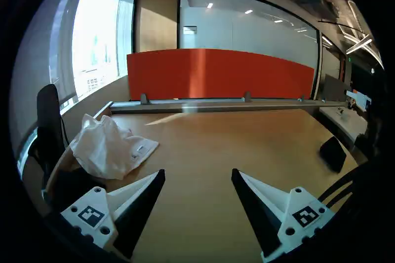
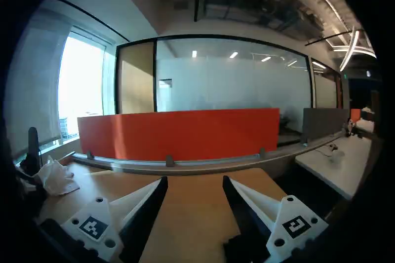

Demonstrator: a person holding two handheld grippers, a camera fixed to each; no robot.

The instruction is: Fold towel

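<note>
A white towel (image 1: pixel 106 147) lies crumpled in a heap at the left edge of the wooden table (image 1: pixel 222 144). My left gripper (image 1: pixel 198 176) hovers open above the table's near part, to the right of the towel and apart from it, with nothing between its fingers. In the right gripper view the same towel (image 2: pixel 55 176) is small at the far left. My right gripper (image 2: pixel 194 182) is open too, held over the table's middle, well away from the cloth.
An orange divider panel (image 1: pixel 217 73) on a metal rail closes the table's far edge. A black object (image 1: pixel 333 153) rests near the right edge. A dark chair (image 1: pixel 49 115) stands left of the towel. A white desk (image 2: pixel 340 164) lies to the right.
</note>
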